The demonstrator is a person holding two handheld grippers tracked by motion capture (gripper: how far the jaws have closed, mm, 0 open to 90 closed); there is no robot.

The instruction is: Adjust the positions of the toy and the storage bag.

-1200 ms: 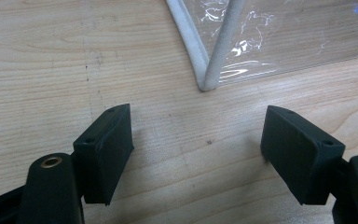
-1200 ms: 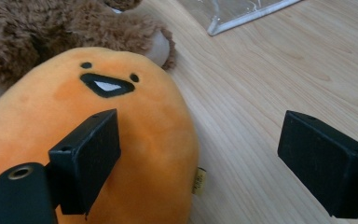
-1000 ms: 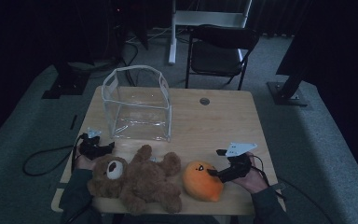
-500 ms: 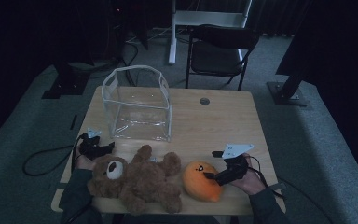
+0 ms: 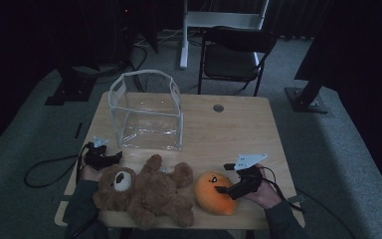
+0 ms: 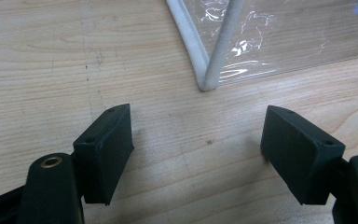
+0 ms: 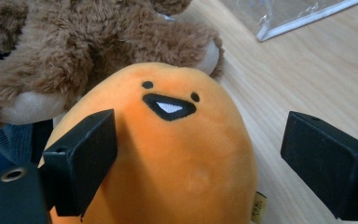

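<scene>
**Orange plush toy sitting between wide-open jaws**

Orange plush toy (image 5: 215,192) is lying at the near edge of the wooden table (image 5: 229,134), touching the brown teddy bear (image 5: 146,191) beside it. The right gripper (image 7: 200,158) is spreading its jaws wide around the toy without pinching it. The left gripper (image 6: 198,158) is gaping wide over bare wood, near a corner of the clear plastic bin (image 5: 146,112).
</scene>
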